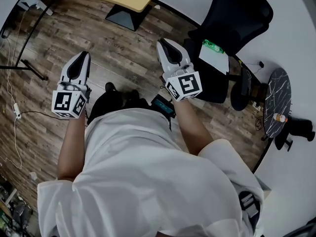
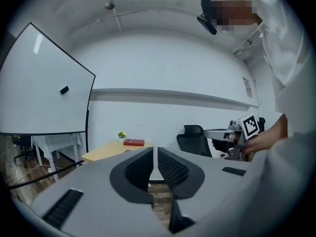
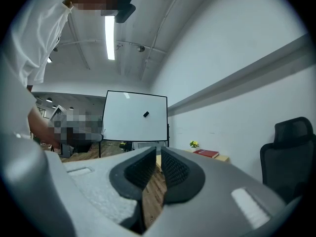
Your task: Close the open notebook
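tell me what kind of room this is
Probably an office or meeting room: a whiteboard on a stand, a black office chair and a wooden desk by plain white walls.

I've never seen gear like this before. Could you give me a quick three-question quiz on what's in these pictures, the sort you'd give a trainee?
1. True or false: the left tongs and the right tongs are both shut, with nothing between them.
2. What lies on the seat of the black chair? A: a white sheet and a green bottle. B: a laptop. C: a cushion.
3. In the left gripper view, what stands beside the red book on the wooden table?

Key: 1 true. 2 A. 3 a small plant.
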`<state>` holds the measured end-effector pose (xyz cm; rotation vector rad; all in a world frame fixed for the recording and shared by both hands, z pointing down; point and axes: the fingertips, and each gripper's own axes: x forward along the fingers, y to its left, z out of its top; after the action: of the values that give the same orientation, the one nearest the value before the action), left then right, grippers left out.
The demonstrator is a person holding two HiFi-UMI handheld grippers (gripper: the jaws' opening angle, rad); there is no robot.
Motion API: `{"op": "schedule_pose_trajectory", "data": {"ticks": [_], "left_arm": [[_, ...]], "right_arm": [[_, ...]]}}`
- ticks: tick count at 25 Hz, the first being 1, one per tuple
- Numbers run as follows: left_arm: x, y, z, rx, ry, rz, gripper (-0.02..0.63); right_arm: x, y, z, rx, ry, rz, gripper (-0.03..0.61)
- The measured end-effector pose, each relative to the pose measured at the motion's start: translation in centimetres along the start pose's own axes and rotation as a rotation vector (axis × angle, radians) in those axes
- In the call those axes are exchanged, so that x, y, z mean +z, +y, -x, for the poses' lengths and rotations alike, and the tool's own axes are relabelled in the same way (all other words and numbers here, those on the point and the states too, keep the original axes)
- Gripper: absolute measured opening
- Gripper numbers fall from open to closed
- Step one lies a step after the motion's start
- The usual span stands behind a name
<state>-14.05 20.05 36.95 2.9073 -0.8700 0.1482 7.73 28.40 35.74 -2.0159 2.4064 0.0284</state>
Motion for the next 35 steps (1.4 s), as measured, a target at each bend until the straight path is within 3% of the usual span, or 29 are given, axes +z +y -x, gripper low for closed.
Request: {"op": "schedule_pose_trajectory", "data": {"ticks": [3,10,14,20,35], "left_arm": [[0.4,0.2,-0.2,0.0,-0.01,-0.017,0.034],[0.9,4.5,-0.1,0.026,-0.069,0.108,0.034],[2.2,7.6,1.0,0.041,-0.101,0.081,0.034],[2.3,9.0,2.4,-0.005,-0.106,0.044,0.034],[1.3,10.5,2.3,-0.047,-0.085,0.083,0.034]], "right_arm": [[0.3,0.1,0.5,-0.015,-0.003,-0.05,0.029],[0.7,1.1,-0.4,-0.104,-0.008,-0.061,0.029],[-0.4,2.0,-2.1,-0.13,0.031,-0.062,0.029],[0.2,4.2,-3.6,-0.142,0.031,-0.028,0.028],[0.2,4.5,-3.9,-0.202,0.033,-0.024,0.028]]}}
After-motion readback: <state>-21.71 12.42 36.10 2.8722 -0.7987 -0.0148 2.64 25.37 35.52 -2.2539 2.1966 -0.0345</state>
